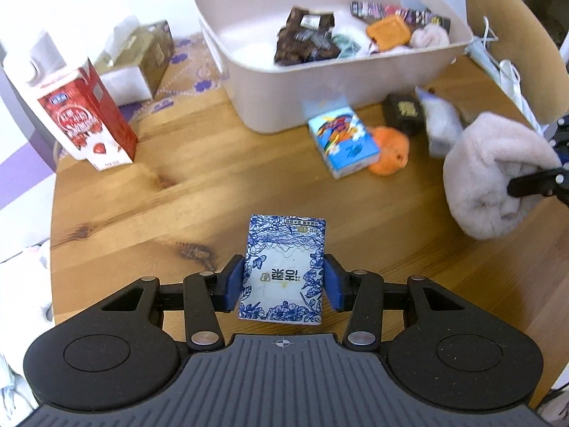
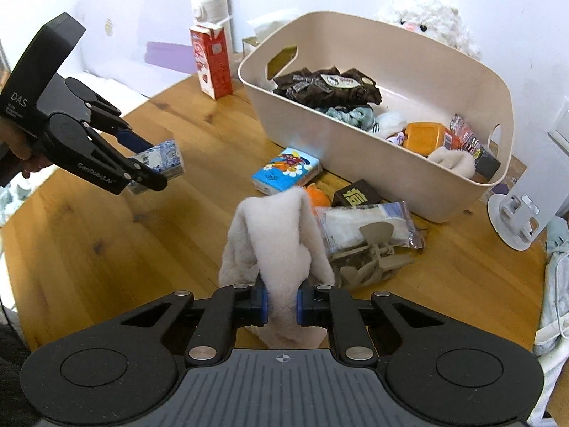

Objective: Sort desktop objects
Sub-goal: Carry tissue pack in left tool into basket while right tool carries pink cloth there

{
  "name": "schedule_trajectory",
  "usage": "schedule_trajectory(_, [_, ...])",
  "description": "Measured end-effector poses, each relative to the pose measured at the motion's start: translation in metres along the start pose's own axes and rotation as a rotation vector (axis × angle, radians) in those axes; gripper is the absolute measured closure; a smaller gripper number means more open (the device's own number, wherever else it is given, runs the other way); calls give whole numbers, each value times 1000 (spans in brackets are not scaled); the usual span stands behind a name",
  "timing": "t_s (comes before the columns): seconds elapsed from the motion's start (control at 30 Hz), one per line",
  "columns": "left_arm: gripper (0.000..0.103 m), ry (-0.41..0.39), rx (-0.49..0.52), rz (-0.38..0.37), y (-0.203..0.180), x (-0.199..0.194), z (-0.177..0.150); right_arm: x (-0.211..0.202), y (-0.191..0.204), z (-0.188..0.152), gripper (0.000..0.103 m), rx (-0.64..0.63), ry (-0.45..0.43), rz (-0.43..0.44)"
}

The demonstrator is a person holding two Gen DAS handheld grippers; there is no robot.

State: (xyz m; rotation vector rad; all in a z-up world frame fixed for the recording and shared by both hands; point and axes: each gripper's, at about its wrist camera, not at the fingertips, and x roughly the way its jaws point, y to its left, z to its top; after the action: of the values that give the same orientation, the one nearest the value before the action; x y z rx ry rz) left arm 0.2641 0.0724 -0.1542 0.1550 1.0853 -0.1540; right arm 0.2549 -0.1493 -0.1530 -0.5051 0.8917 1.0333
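Tissue packs are three here: a blue-and-white floral tissue pack (image 1: 282,268) is clamped between the pads of the left claw (image 1: 283,281) above the wooden bench (image 1: 160,206), a cartoon-printed tissue pack (image 1: 341,142) lies just in front of the beige storage bin (image 1: 249,82), and a clear-wrapped tissue pack (image 2: 366,226) lies beside a beige plastic toy (image 2: 370,256). The right claw (image 2: 282,307) is pinched narrow on a fluffy cream cloth (image 2: 281,235), which hangs over its pads. Between the claws and the bin lie also one orange plush ball (image 1: 389,151) and one dark brown packet (image 1: 403,112). One red milk carton (image 1: 85,117) stands upright at the far left, near one tissue box (image 1: 142,60).
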Motion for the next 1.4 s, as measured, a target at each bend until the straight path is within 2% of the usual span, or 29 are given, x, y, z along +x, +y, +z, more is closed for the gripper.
schedule_trajectory(0.3, [55, -59, -38, 51, -24, -25, 16, -18, -22, -1, 89, -18, -25, 75])
schedule_trajectory(0.73, [55, -129, -51, 45, -48, -42, 34, -46, -40, -2, 90, -34, -87, 123])
schedule_trajectory(1.07, [55, -211, -44, 39, -45, -62, 57, -82, -59, 13, 90, 47, -224, 76])
schedule_trajectory(1.17, [55, -239, -52, 47, -42, -69, 68, -91, -66, 19, 90, 63, -278, 16])
schedule_trajectory(1.4, [55, -293, -19, 66, -39, -81, 98, -107, -87, 33, 90, 73, -350, -34])
